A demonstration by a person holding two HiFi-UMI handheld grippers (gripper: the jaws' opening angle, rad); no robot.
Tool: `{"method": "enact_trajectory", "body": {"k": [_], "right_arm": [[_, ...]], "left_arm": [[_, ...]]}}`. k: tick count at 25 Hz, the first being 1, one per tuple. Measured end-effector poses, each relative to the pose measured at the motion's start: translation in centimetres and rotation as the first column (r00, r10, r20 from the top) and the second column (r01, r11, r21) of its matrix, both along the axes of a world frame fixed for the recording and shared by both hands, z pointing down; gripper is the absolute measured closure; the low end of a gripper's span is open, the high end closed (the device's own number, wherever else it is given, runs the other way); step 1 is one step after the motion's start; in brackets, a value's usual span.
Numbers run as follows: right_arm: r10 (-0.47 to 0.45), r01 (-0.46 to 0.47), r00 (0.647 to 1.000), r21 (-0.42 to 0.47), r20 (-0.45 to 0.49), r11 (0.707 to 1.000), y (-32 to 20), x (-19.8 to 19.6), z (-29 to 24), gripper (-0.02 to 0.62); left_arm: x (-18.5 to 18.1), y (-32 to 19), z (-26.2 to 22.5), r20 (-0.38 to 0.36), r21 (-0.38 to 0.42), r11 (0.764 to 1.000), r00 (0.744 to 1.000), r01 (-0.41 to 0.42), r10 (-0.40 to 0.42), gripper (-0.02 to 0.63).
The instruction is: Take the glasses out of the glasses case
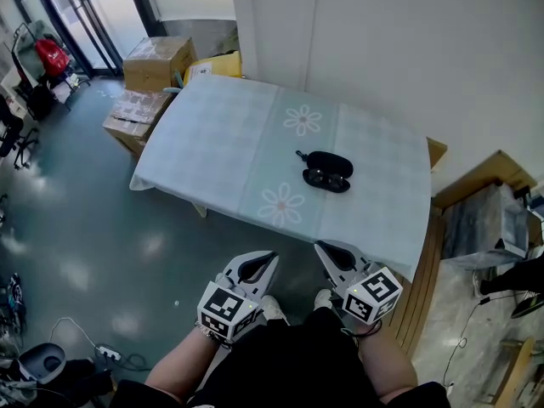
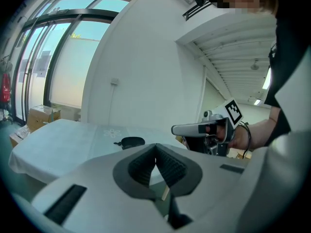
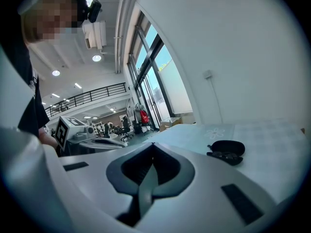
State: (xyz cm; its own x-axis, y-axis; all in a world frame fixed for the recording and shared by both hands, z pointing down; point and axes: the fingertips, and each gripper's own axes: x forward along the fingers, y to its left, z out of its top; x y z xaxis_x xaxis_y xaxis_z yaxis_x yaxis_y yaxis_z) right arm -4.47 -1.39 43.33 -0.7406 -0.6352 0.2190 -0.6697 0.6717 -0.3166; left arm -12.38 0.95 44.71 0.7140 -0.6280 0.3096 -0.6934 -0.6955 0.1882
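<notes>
Here the glasses case (image 1: 330, 163) lies open mid-bench (image 1: 212, 143), the glasses (image 1: 325, 179) resting in its near half, well apart from the left hand-held gripper (image 1: 265, 260) and right hand-held gripper (image 1: 325, 252), both closed and empty.

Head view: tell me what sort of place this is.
Probably an office or work space rather than a home: cardboard boxes stacked on a grey floor, tall glass doors, and a cloth-covered table against a bare white wall.
</notes>
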Motion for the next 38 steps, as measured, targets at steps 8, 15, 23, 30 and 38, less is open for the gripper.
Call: {"method": "enact_trajectory", "body": {"k": [8, 15, 23, 30, 38], "right_arm": [[-0.019, 0.019, 1.0, 0.002, -0.021, 1.0, -2.9, 2.0, 0.6, 0.572], [-0.072, 0.071, 0.996, -0.014, -0.047, 0.997, -7.9, 4.8, 1.3, 0.572], [-0.129, 0.125, 0.988, -0.049, -0.081, 0.991, -13.3, 6.9, 3.3, 0.572], [-0.186, 0.173, 0.974, -0.099, -0.133, 0.98, -17.0, 8.3, 6.1, 0.572], [-0.242, 0.215, 0.952, -0.153, -0.189, 0.965, -20.5, 8.4, 9.3, 0.572]], "left_arm": [[1.9, -2.1, 0.3, 0.009, 0.011, 1.0, 1.0, 0.006, -0.006, 0.578], [4.8, -5.5, 0.2, 0.009, 0.013, 0.999, 0.999, 0.044, -0.044, 0.578], [7.5, -9.3, 1.3, 0.006, -0.015, 0.997, 0.997, 0.081, -0.081, 0.578], [9.6, -11.6, 2.5, 0.002, -0.044, 0.994, 0.995, 0.099, -0.099, 0.578], [10.5, -13.9, 4.0, 0.012, -0.072, 0.991, 0.994, 0.112, -0.111, 0.578]]}}
